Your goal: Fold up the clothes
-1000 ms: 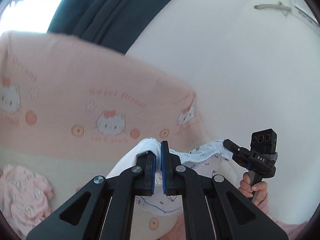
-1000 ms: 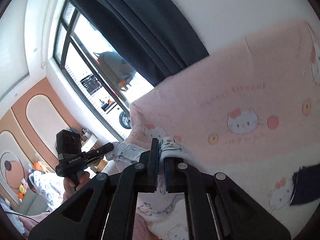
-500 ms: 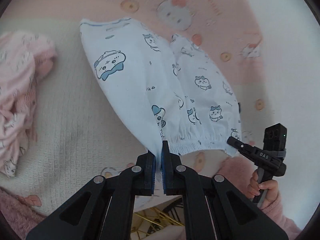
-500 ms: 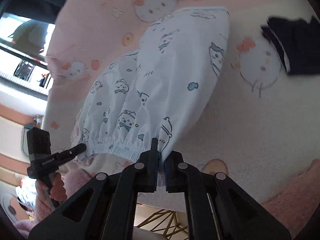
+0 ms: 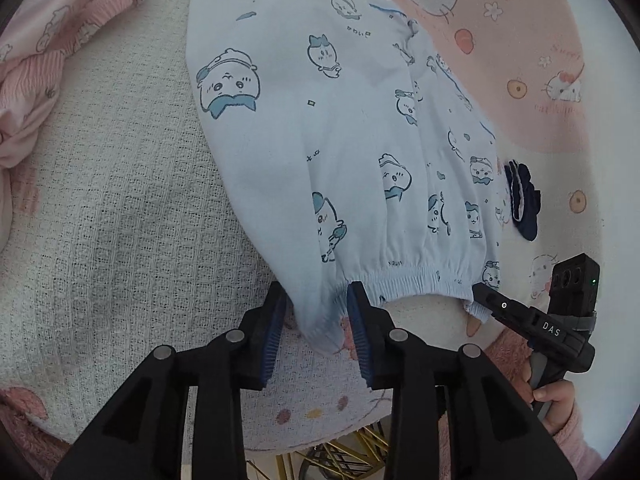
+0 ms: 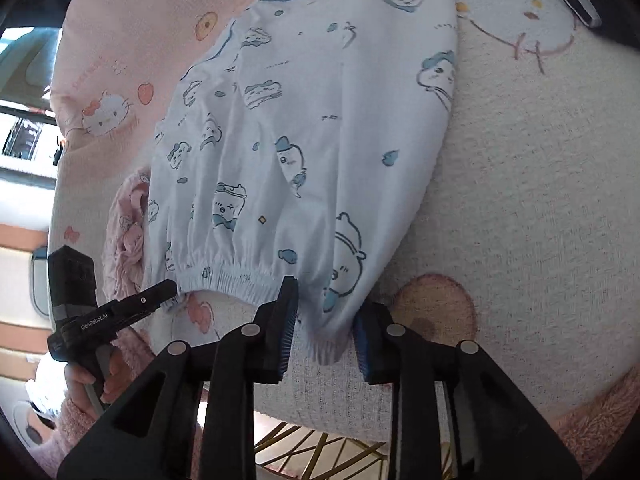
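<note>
Left wrist view: pale blue cartoon-print trousers (image 5: 320, 128) lie flat on the cream waffle blanket (image 5: 120, 220), elastic waistband nearest.
Left gripper (image 5: 316, 320): jaws opening, waistband corner loose between them.
Right gripper (image 6: 326, 320): jaws opening around the opposite corner.
Beside: pink garment (image 5: 48, 48).

The printed trousers (image 5: 340, 140) lie flat on the blanket (image 5: 120, 220) that covers the bed, waistband toward the bed's near edge and legs running toward its far side. Each waistband corner sits between the parted fingers of a gripper: left gripper (image 5: 316, 332) at one corner, right gripper (image 6: 326, 334) at the other. A crumpled garment (image 5: 36, 80) lies beside the trousers toward the blanket's left edge; a dark garment (image 5: 524, 200) lies just beside them on the right.
</note>
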A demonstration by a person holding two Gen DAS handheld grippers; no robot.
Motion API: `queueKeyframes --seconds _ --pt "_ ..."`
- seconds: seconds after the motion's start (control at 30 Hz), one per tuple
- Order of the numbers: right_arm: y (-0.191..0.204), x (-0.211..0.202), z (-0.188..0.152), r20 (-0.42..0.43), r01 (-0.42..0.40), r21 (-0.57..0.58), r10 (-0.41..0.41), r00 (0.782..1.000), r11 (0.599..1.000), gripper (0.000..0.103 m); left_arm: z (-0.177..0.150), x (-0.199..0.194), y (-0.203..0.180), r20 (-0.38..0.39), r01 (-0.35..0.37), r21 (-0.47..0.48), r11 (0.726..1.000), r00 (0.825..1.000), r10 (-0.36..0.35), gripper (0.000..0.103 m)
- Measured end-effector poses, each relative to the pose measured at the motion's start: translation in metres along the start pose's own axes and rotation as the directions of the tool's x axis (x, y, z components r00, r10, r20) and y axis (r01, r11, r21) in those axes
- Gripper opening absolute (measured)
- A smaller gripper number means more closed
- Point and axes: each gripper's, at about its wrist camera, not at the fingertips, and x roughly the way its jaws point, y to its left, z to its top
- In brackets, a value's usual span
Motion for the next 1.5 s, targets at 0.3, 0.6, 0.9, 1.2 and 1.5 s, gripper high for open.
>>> queueKeyframes --seconds 0.3,0.6,0.9,1.2,1.5 --pt "0.019 -0.051 -0.022 0.031 -0.089 -0.005 0.089 0.996 0.996 0.008 -0.018 -0.052 -0.021 -0.025 0.023 0.092 0.996 0.999 -0.021 0.009" --pt "0.01 -0.062 -0.046 -0.017 0.102 0.039 -0.101 0.995 0.994 0.017 -0.059 -0.037 -0.007 -0.163 -0.179 0.145 0.973 0.966 0.202 0.036" --pt "0.099 -0.044 -0.068 -0.064 0.107 -0.425 -0.148 0.987 0.899 0.04 -0.066 -0.036 -0.088 0.013 -0.208 0.467 0.859 0.973 0.229 0.036" --pt "0.12 0.019 -0.087 -0.047 0.238 -0.674 -0.362 0.931 0.699 0.027 -0.07 0.013 -0.108 -0.022 -0.239 0.591 0.771 0.95 0.312 0.032" --pt "0.091 0.008 -0.06 -0.102 0.166 -0.543 -0.261 0.96 0.823 0.009 -0.052 -0.004 -0.094 -0.024 -0.171 0.525 0.834 0.976 0.215 0.005"
